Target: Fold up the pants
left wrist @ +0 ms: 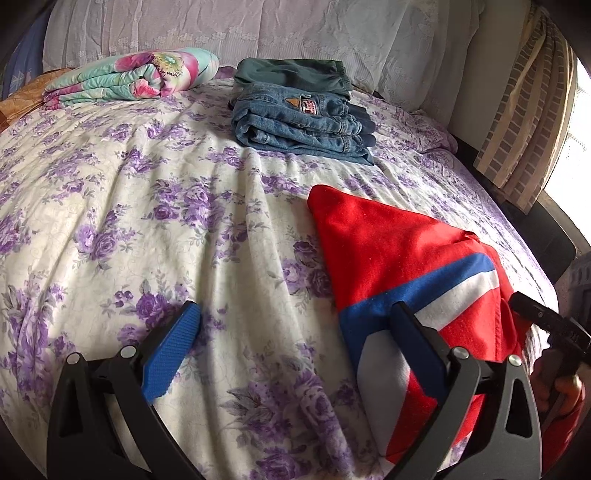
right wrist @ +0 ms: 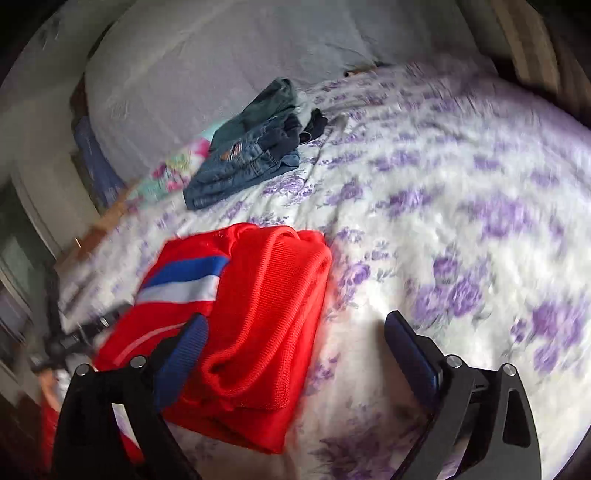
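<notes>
Red pants with a blue and white stripe point(left wrist: 402, 258) lie folded in a compact bundle on the bed; they also show in the right wrist view point(right wrist: 255, 295). My left gripper point(left wrist: 295, 328) is open and empty, its right finger over the striped edge of the pants. My right gripper point(right wrist: 295, 332) is open and empty, its left finger over the near edge of the bundle. The other gripper's black tip point(left wrist: 546, 321) shows at the right edge of the left wrist view.
A stack of folded jeans and dark green trousers point(left wrist: 299, 110) sits near the pillows point(left wrist: 258, 33); it also shows in the right wrist view point(right wrist: 251, 155). A folded floral quilt point(left wrist: 129, 77) lies at the back left. The purple-flowered bedsheet point(left wrist: 147, 221) covers the bed.
</notes>
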